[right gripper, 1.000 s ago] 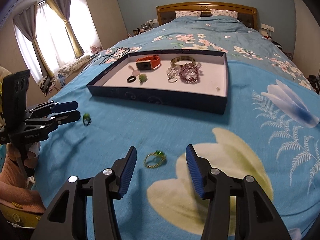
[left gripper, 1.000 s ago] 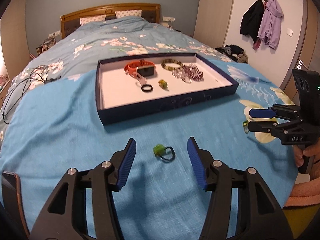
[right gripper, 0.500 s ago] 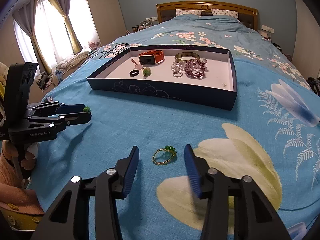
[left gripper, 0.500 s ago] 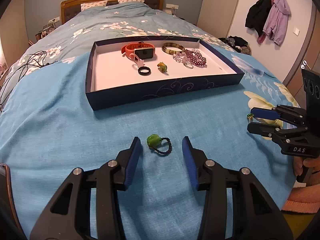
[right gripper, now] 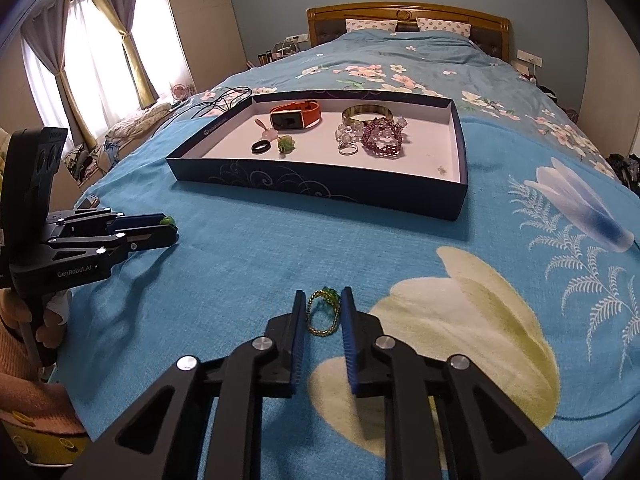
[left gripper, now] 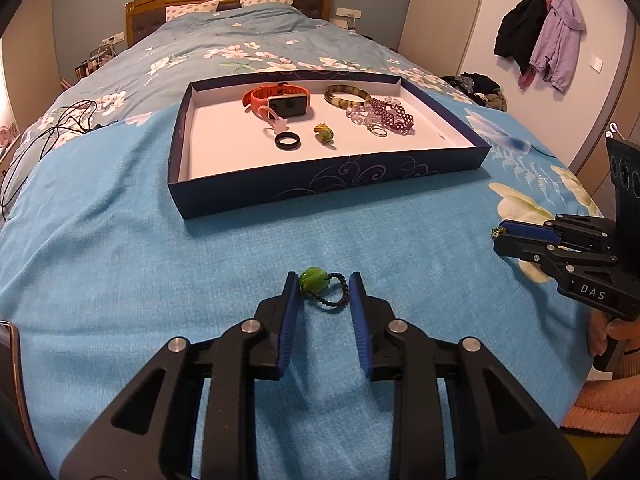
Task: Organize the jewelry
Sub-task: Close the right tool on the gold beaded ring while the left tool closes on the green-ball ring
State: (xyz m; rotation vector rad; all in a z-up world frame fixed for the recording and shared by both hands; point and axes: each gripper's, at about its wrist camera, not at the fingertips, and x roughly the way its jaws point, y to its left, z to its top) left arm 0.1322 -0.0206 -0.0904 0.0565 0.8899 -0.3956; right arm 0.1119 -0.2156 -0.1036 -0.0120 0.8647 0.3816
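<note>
**A:** Where do the two tools stand?

**B:** The left tool (left gripper: 325,289) is low at centre of its own view, jaws closing around the black bead ring with a green stone (left gripper: 323,289) that lies on the blue blanket (left gripper: 120,280). The pads sit right at the ring's two sides, the left one at the stone, but I can't tell whether they press yet. The right tool (right gripper: 323,312) is likewise low at centre of its view, closing on the gold bead ring (right gripper: 322,312), and there the band already looks squeezed narrow between the pads.

**A:** And the destination?

**B:** I'd judge it to be the dark blue tray (left gripper: 328,184) in the middle of both views, up the bed from both rings. It holds an orange watch (left gripper: 280,98), a bangle (left gripper: 346,97), a purple bead bracelet (left gripper: 390,116), a black ring (left gripper: 287,142) and a small green charm (left gripper: 324,133).

**A:** What could go wrong?

**B:** Both rings are small and lie flat on soft fabric. The pads may pinch blanket with the beads, or the stretchy band may fold and slide out on the lift. The left grip looks uneven, stone on one side and thin band on the other, so the ring could twist free. A dropped ring would be hard to find among the printed flowers.
</note>
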